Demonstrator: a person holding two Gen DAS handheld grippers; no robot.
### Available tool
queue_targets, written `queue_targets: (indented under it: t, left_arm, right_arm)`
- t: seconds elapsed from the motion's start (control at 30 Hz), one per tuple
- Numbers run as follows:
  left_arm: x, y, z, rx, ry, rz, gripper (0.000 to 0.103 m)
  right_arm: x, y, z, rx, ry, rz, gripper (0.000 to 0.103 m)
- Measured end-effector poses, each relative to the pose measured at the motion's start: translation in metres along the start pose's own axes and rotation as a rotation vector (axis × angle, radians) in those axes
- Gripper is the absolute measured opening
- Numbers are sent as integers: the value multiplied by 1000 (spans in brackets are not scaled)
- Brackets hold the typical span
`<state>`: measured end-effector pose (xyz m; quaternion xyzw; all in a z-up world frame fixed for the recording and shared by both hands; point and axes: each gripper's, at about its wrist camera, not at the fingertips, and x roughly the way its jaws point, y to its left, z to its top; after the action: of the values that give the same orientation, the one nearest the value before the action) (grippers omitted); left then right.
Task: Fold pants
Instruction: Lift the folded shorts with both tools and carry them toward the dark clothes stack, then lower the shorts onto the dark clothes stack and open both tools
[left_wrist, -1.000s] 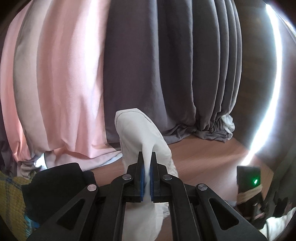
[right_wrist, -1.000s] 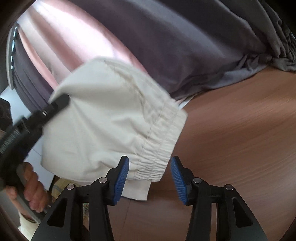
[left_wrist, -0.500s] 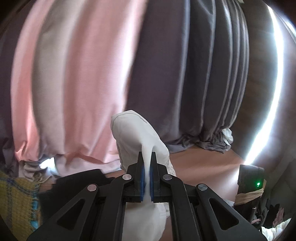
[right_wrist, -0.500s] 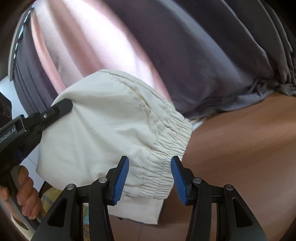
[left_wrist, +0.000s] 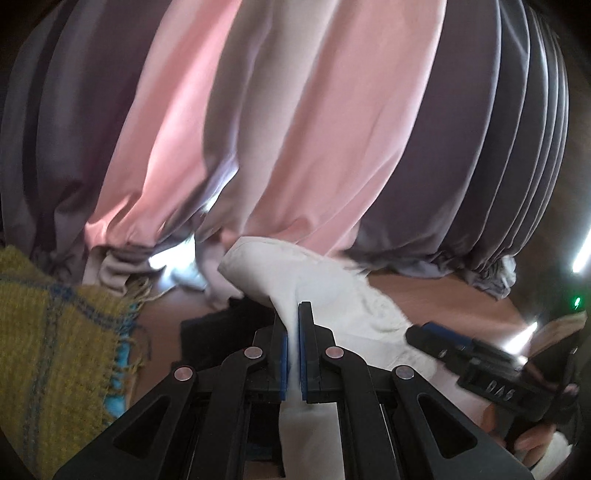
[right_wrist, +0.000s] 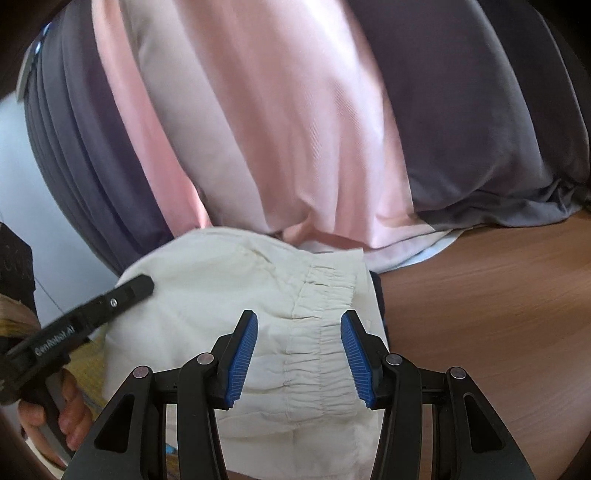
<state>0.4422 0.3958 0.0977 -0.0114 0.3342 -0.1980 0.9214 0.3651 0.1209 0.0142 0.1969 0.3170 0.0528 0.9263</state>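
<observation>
The cream pants (right_wrist: 229, 295) hang lifted above the wooden table, with the gathered elastic waistband (right_wrist: 325, 332) facing the right wrist view. My left gripper (left_wrist: 291, 314) is shut on a fold of the pants (left_wrist: 314, 280); it also shows in the right wrist view (right_wrist: 125, 291), pinching the cloth's left edge. My right gripper (right_wrist: 298, 354) is open, its blue pads (right_wrist: 242, 354) straddling the waistband without closing on it. It shows in the left wrist view (left_wrist: 439, 338) at the cloth's right side.
Pink and grey curtains (left_wrist: 295, 129) hang close behind the brown wooden table (right_wrist: 498, 295). A yellow checked blanket (left_wrist: 48, 339) lies at the left. A dark garment (left_wrist: 221, 325) lies under the pants. A device with a green light (left_wrist: 576, 302) sits far right.
The right gripper has moved in so the waistband now sits between its open pads. The left gripper has swung left and lower, still holding the pants.
</observation>
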Motion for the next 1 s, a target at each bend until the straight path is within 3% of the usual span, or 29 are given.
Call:
queue_targets:
  t: [0.27, 0.43, 0.67, 0.8, 1.0]
  left_arm:
    - [14, 24, -21, 50, 55, 29, 8]
    - [17, 30, -30, 93, 76, 49, 14]
    - [15, 40, -39, 127, 94, 112, 52]
    - [4, 42, -36, 138, 87, 118, 52]
    - [-11, 14, -11, 231, -19, 97, 52]
  right_arm:
    - [18, 3, -11, 1, 75, -74, 49]
    - [23, 9, -17, -26, 101, -96, 49]
    - [33, 10, -20, -26, 128, -109, 49]
    - [35, 15, -21, -39, 129, -115, 49]
    - [18, 20, -15, -39, 59, -124, 49]
